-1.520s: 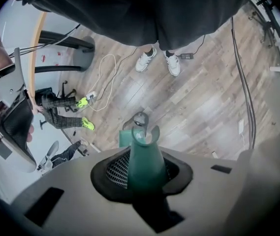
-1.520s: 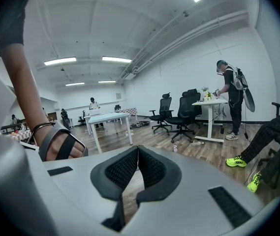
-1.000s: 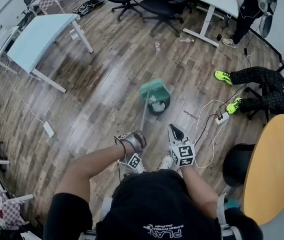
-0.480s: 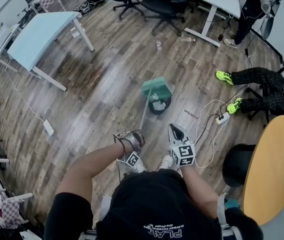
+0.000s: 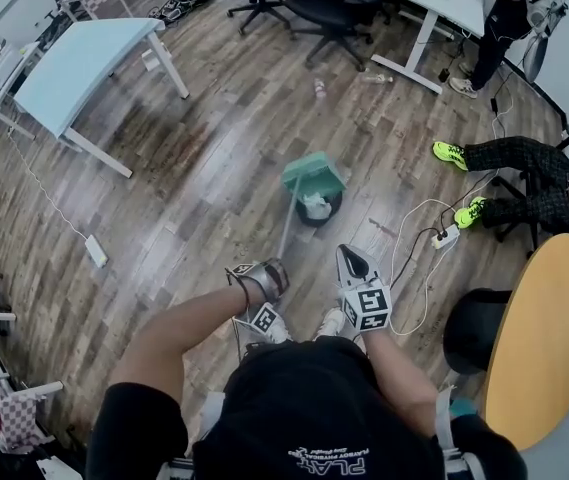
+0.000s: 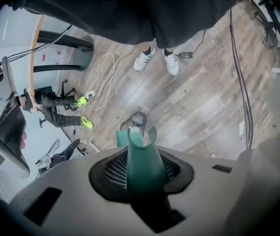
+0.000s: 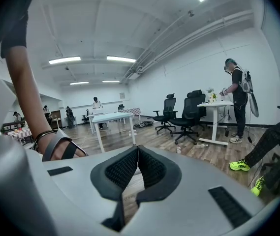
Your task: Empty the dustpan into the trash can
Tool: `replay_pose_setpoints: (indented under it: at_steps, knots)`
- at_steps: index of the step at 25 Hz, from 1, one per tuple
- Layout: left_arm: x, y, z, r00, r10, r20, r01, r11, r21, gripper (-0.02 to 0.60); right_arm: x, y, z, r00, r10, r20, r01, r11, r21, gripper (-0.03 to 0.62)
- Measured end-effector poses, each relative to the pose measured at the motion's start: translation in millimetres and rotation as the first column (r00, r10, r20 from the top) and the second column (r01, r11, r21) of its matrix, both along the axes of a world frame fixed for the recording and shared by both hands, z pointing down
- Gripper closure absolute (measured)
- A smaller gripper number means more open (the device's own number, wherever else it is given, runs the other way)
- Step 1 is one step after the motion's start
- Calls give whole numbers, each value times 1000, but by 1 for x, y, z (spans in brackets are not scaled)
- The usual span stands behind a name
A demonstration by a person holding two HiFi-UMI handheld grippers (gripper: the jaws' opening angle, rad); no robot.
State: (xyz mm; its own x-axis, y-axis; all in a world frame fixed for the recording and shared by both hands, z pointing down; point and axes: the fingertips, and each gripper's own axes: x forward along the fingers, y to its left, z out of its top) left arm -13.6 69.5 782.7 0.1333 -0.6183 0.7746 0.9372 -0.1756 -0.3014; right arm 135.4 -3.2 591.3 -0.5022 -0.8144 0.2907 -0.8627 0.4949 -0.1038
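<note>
A green dustpan (image 5: 312, 175) hangs tipped over a small black trash can (image 5: 321, 211) with white litter in it, mid-floor in the head view. Its long pale-green handle (image 5: 286, 233) runs back to my left gripper (image 5: 274, 271). In the left gripper view the handle (image 6: 144, 161) lies between the mesh pads and touches both. The jaws are opening. Past it I see the dustpan (image 6: 124, 137) and the can (image 6: 139, 119). My right gripper (image 5: 354, 264) hovers beside the left one, apart from the handle. It is shut (image 7: 138, 151) with nothing in it.
A power strip (image 5: 446, 235) with looping cables lies right of the can. A round wooden table (image 5: 549, 338) and a black stool (image 5: 474, 330) stand at the right. A seated person's neon shoes (image 5: 451, 153), a light-blue table (image 5: 79, 63) and office chairs (image 5: 334, 8) ring the floor.
The dustpan has edged slightly farther over the can. Both hands stay almost where they were.
</note>
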Motion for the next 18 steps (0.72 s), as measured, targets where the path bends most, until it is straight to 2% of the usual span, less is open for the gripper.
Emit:
replay_pose_setpoints:
  at_steps: [5,10,12,15,18]
  knots:
    - [-2,-3,-1,1000,0,5,0,1000,5,460,-3,-2,3,1000,3,3,-3,1000,-6,571]
    - [1,-3,-5,998,-29,-49,29,999,-18,462,-8,-1,2,1000,-5,3,5,1000,-4,571]
    - [3,-2,-5,996,-54,-75,52,998,-34,468,-6,1,3,1000,-3,1,3,1000,-4,571]
    - [10,-10,-31,988,-105,-118,100,994,-40,474,-5,2,4,1000,-2,-3,2,1000,-4,571]
    - [20,-13,-34,962,-183,-201,168,982,-91,483,-4,4,2,1000,1,-8,-1,1000,-6,571]
